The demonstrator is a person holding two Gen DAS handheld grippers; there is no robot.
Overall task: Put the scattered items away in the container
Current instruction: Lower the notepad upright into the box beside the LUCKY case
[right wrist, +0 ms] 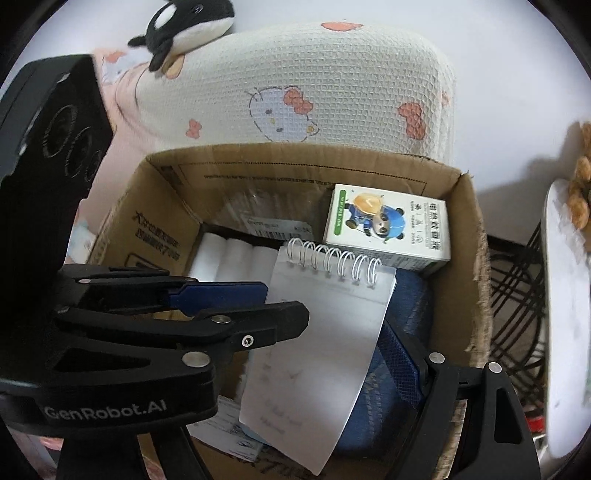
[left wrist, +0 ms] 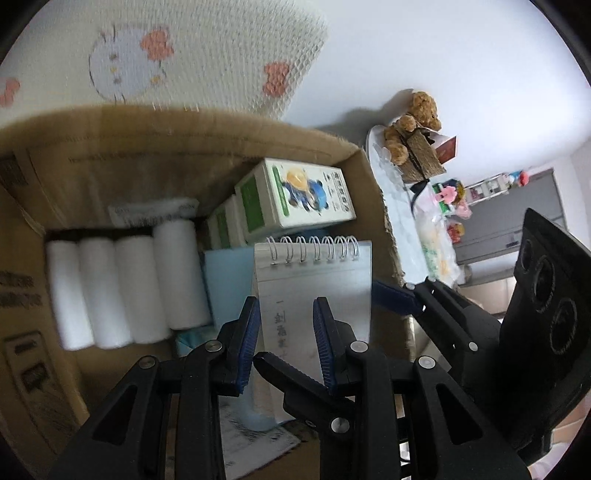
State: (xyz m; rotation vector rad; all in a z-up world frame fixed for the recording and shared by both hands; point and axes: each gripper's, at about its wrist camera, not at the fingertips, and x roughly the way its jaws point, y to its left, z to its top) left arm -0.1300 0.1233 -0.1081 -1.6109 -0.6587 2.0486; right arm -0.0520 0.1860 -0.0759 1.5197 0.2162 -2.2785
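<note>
A small spiral notebook (left wrist: 314, 280) (right wrist: 325, 332) stands tilted inside the open cardboard box (left wrist: 110, 147) (right wrist: 461, 258), rings uppermost. My left gripper (left wrist: 286, 306) (right wrist: 286, 301) is narrowly shut on it, blue pads at its lower left part. My right gripper (right wrist: 295, 332) stands wide apart around the notebook. Its right pad (right wrist: 402, 362) (left wrist: 395, 295) lies bare beside the notebook's right edge, and its other finger is hidden behind the left gripper. Inside the box lie white rolls (left wrist: 122, 288), green-and-white cartons with a panda picture (left wrist: 306, 195) (right wrist: 384, 225) and a blue item (right wrist: 406, 295).
A cream cushion with cartoon prints (right wrist: 295, 92) leans behind the box, an orca plush (right wrist: 184, 22) on it. To the right stand a white table (left wrist: 391, 192) with a teddy bear (left wrist: 413, 125) and a black wire rack (right wrist: 517, 314).
</note>
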